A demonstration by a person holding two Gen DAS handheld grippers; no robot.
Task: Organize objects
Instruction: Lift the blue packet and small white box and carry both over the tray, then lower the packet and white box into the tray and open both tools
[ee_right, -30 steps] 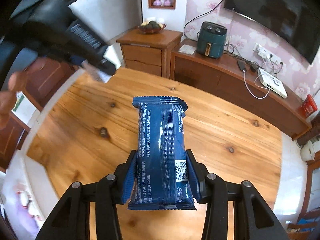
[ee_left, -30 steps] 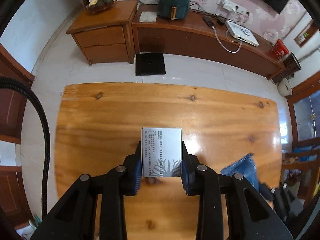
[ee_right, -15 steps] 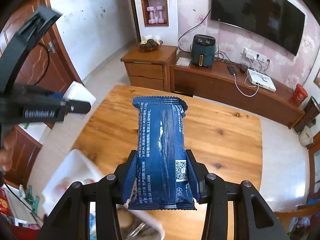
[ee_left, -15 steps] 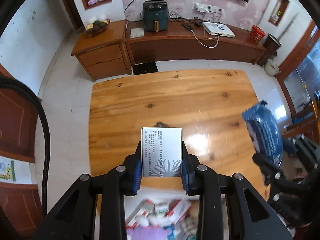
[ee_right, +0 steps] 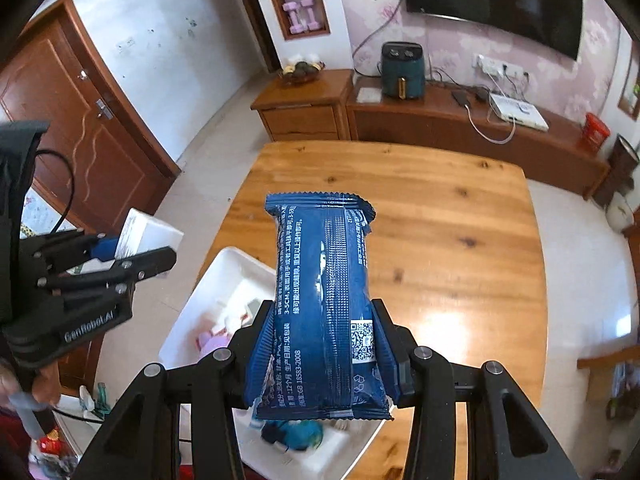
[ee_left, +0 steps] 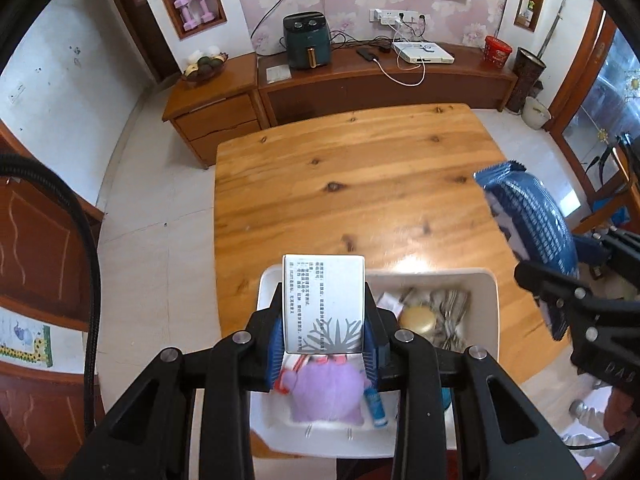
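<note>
- Left wrist view: our left claw (ee_left: 324, 342) pinches a silver box (ee_left: 323, 300) with printed text and a snowflake motif, held above a white bin (ee_left: 486, 304) on the worktop (ee_left: 360, 184).
- Right wrist view: our right claw (ee_right: 324, 354) pinches a glossy dark-blue packet (ee_right: 322, 304), crimped at both ends, above the worktop's near edge.

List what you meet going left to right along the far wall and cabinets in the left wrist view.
Pink dumbbells in the wall niche → fruit bowl → dark green air fryer → white flat device with cables → red tub → dark tall bin.
</note>
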